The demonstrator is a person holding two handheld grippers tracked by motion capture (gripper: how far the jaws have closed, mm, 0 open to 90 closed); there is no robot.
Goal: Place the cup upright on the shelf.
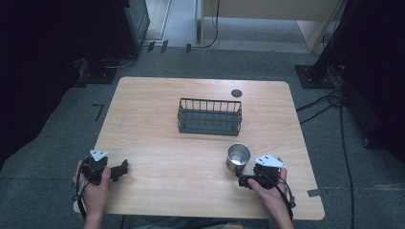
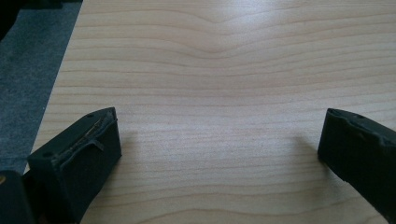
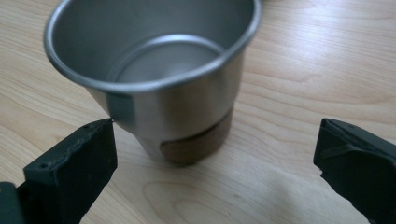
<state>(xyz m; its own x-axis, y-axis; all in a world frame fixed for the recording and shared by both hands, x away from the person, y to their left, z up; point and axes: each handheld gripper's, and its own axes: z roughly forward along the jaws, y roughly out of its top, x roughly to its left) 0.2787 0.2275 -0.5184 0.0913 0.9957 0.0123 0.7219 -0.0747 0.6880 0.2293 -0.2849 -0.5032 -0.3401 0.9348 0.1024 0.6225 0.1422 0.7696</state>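
Your right gripper (image 3: 215, 163) is wide open just near the cup (image 3: 159, 74); push off-centre and 1 jaw could tip it over.

My left gripper (image 1: 114, 170) and right gripper (image 1: 245, 180) are matte black, each topped with a pale grey three-cornered plate and trailing thin black cables. I see blocky jaws with worn, ragged pad edges and small screw holes.

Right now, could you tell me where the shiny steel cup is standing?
In the high view, the shiny steel cup stands upright on the wooden table's right side, just ahead of the open right gripper, nearer than the black wire basket.
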